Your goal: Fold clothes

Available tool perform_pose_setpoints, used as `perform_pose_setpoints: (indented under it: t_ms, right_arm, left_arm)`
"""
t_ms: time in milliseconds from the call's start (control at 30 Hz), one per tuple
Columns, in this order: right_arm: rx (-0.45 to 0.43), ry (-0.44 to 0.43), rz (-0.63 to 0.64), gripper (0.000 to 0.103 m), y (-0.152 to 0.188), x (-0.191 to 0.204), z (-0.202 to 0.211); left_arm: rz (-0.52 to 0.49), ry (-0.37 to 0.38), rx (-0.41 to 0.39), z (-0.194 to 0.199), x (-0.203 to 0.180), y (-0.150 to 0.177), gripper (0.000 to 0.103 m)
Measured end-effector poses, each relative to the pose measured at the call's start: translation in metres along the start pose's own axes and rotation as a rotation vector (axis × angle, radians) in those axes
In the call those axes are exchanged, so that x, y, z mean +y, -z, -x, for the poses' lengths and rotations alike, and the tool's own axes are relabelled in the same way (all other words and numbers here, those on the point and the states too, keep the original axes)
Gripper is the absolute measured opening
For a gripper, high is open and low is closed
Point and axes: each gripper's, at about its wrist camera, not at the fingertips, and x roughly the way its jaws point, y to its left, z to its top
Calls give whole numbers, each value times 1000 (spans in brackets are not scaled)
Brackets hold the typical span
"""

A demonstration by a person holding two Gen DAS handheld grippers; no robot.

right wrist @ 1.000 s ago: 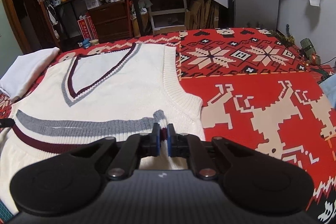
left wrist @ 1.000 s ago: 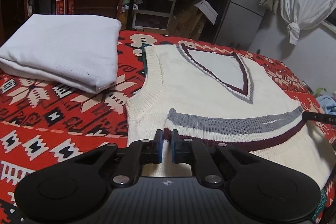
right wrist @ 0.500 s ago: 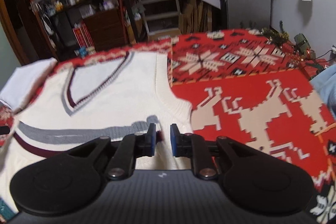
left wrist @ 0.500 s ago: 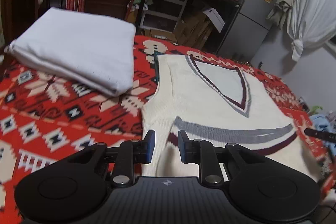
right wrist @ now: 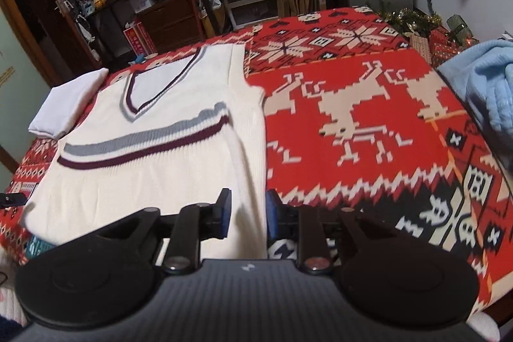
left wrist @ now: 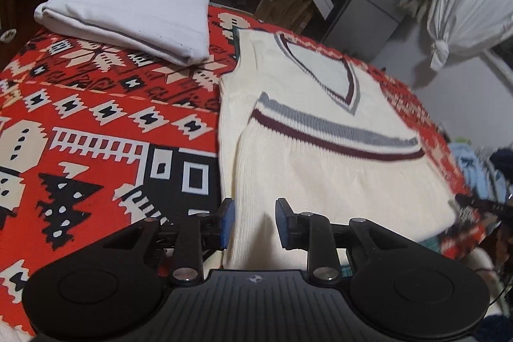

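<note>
Two hand-held grippers, left point(left wrist: 253, 223) and right point(right wrist: 246, 215), hang with jaws parted and empty over the near fold of a cream knitted vest point(left wrist: 320, 149). It lies on a red patterned blanket point(left wrist: 96, 124), striped hem doubled up toward its V-neck. A folded white garment point(left wrist: 128, 12) sits alongside. Next likely: halving it again or moving it aside

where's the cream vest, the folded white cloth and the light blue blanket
cream vest point(left wrist: 320, 181), left wrist view, on its folded-up lower body
folded white cloth point(left wrist: 128, 8), left wrist view, on its top face
light blue blanket point(right wrist: 487, 85), right wrist view, on its bunched surface
</note>
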Motion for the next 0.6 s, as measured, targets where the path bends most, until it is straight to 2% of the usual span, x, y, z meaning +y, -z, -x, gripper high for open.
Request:
perform_pose_setpoints:
  t_ms: [133, 200, 233, 267, 300, 367, 600]
  right_arm:
    - [27, 7, 14, 25, 10, 0, 3]
    - [41, 13, 11, 25, 11, -1, -1]
    - [46, 12, 10, 24, 13, -1, -2]
    - [50, 11, 8, 16, 14, -2, -3]
    - [55, 11, 7, 9, 16, -2, -4]
    - [47, 10, 11, 6, 17, -2, -1]
    - [34, -1, -12, 3, 17, -5, 13]
  left_arm:
    - [-81, -59, 23, -6, -13, 6, 24]
    - [-87, -79, 23, -7, -14, 8, 22]
    - [-76, -72, 24, -6, -12, 8, 16]
    - [-64, -65, 26, -6, -10, 9, 11]
    - [-52, -59, 28, -6, -7, 9, 10]
    - [-30, -48, 35, -3, -3, 9, 6]
    - [-41, -38, 30, 14, -4, 8, 6]
